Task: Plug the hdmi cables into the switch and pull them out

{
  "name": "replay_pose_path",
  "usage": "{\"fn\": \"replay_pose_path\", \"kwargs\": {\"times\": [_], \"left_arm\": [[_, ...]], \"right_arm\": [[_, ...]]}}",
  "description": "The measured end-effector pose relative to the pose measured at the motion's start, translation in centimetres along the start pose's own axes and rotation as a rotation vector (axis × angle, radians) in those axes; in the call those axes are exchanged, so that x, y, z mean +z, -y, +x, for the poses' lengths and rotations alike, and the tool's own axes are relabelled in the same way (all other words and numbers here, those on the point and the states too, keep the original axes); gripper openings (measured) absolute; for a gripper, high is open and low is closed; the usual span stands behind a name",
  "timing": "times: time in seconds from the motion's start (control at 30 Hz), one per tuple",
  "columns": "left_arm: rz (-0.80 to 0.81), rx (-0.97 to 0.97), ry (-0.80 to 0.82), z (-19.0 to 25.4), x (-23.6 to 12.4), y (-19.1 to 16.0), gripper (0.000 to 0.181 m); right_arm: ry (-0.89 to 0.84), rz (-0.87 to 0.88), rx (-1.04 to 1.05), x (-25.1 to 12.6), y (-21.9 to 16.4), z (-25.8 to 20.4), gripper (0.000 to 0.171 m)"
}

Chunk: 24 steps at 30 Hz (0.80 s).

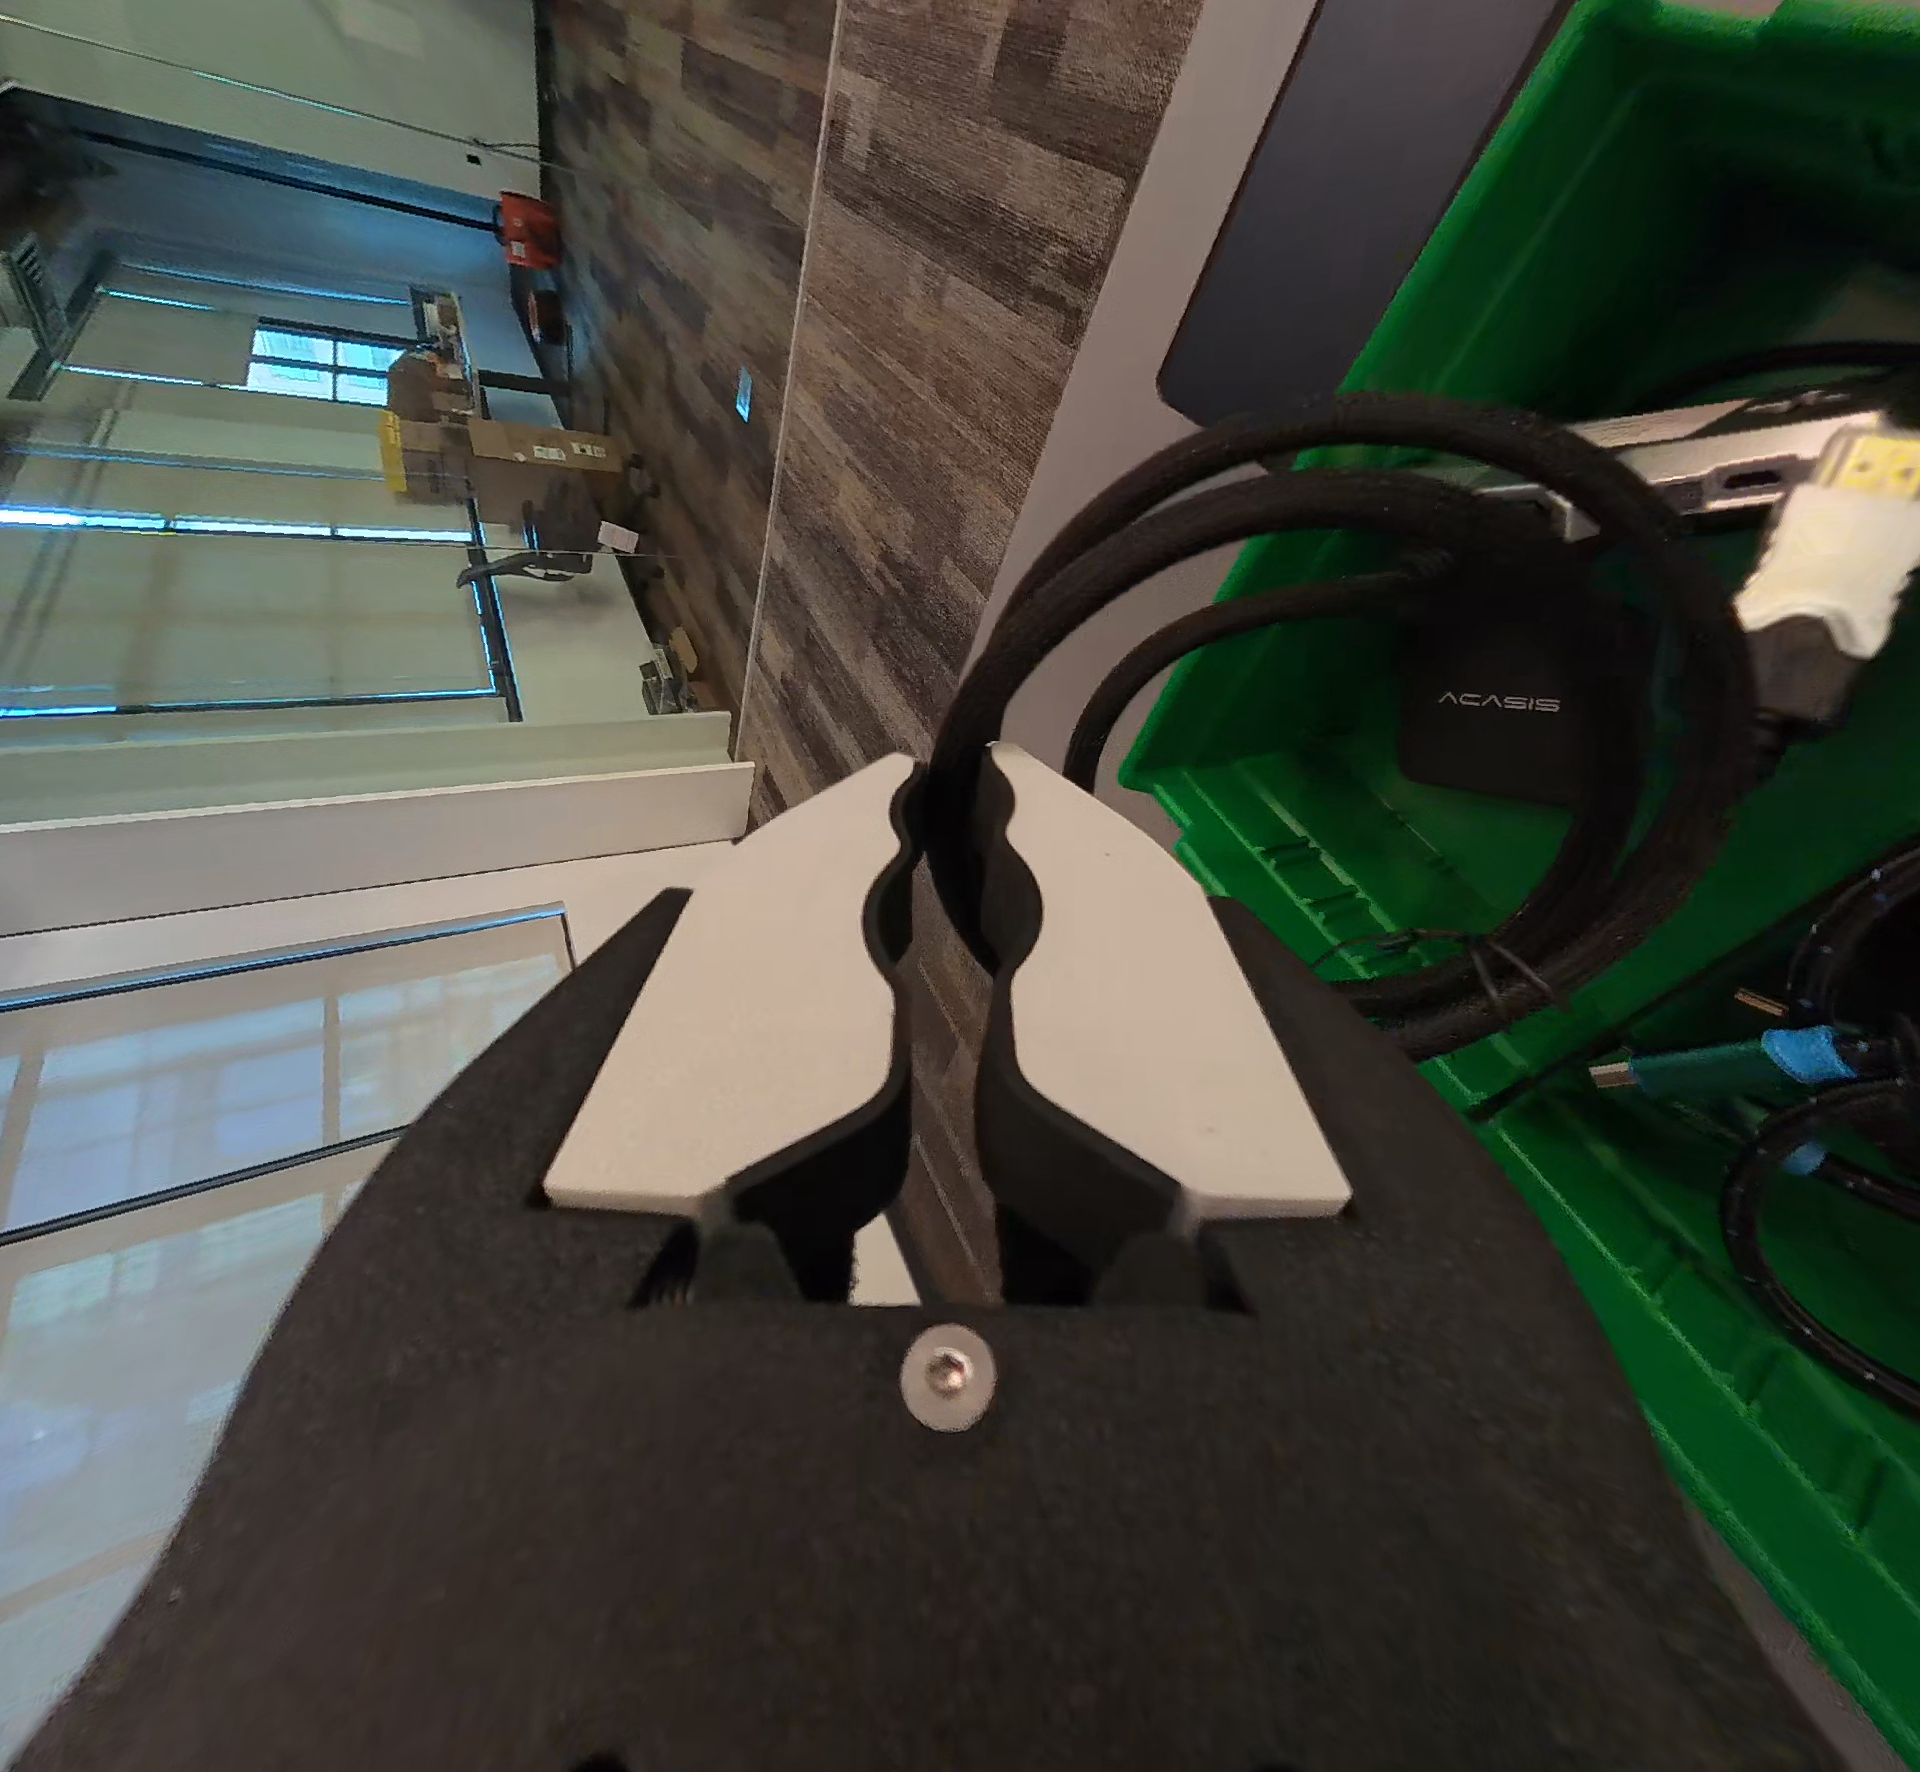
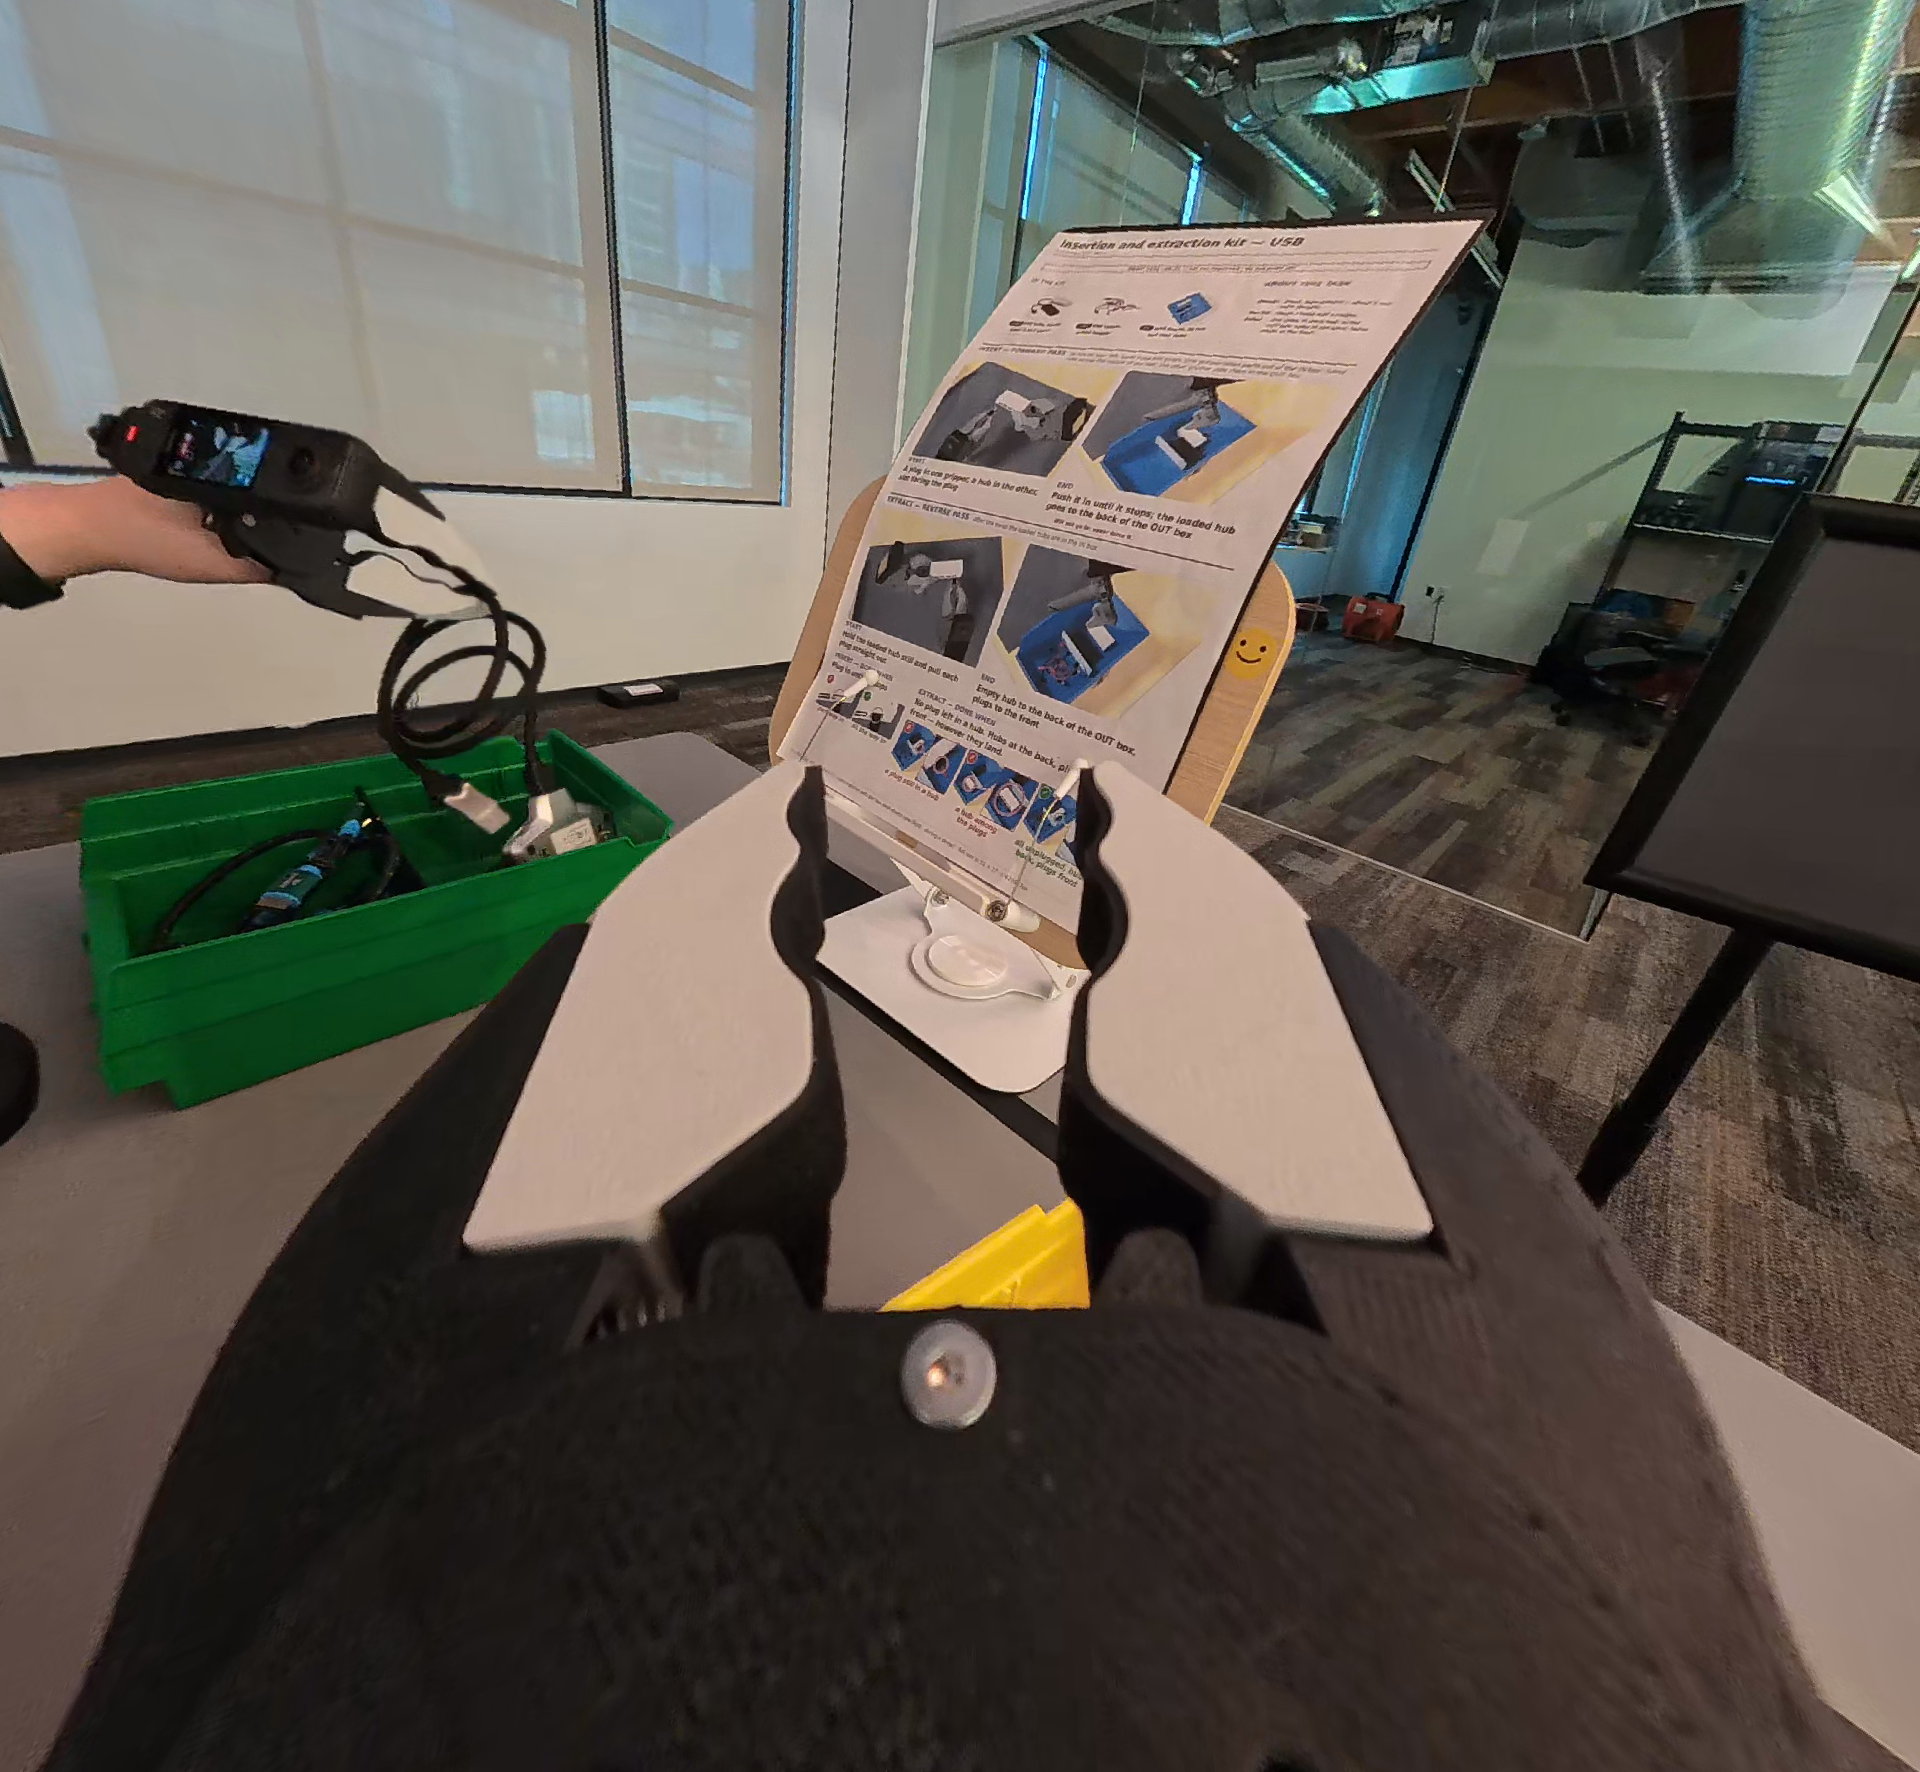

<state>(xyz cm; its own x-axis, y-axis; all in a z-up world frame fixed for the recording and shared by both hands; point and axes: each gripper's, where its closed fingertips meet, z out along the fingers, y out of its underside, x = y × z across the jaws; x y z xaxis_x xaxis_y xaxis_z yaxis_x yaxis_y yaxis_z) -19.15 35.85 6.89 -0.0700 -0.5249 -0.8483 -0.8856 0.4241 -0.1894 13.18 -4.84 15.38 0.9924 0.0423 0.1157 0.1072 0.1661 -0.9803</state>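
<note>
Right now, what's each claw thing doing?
Left gripper: shut on the coiled black cable.
Right gripper: open, holding nothing.

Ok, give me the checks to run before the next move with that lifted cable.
1. Left gripper shut on the black braided HDMI cable: ok.
2. Cable coil lifted above the green bin: ok.
3. Both white-sleeved plugs hanging free of the bin contents: cannot tell.
4. Right gripper open and empty, ready to take a plug: ok.
5. Switch visible in the bin, port facing out: ok.
6. Switch held still for insertion: not ok.
</note>
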Motion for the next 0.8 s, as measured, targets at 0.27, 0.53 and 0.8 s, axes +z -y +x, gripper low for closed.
{"fn": "replay_pose_path", "kwargs": {"times": [0.27, 0.53, 0.8], "left_arm": [[0.028, -0.012, 0.034, -1.8, -1.3, 0.5, 0.008], [-0.013, 0.032, -0.03, 1.3, 1.1, -0.1, 0.008], [-0.05, 0.037, -0.086, 4.9, 4.7, -0.9, 0.008]], "right_arm": [[0.007, -0.012, 0.008, 0.0, -0.2, 0.1, 0.046], [0.013, -0.037, 0.019, 0.1, -0.8, 0.2, 0.046], [-0.001, -0.137, -0.015, 0.4, -2.5, 0.4, 0.046]]}}
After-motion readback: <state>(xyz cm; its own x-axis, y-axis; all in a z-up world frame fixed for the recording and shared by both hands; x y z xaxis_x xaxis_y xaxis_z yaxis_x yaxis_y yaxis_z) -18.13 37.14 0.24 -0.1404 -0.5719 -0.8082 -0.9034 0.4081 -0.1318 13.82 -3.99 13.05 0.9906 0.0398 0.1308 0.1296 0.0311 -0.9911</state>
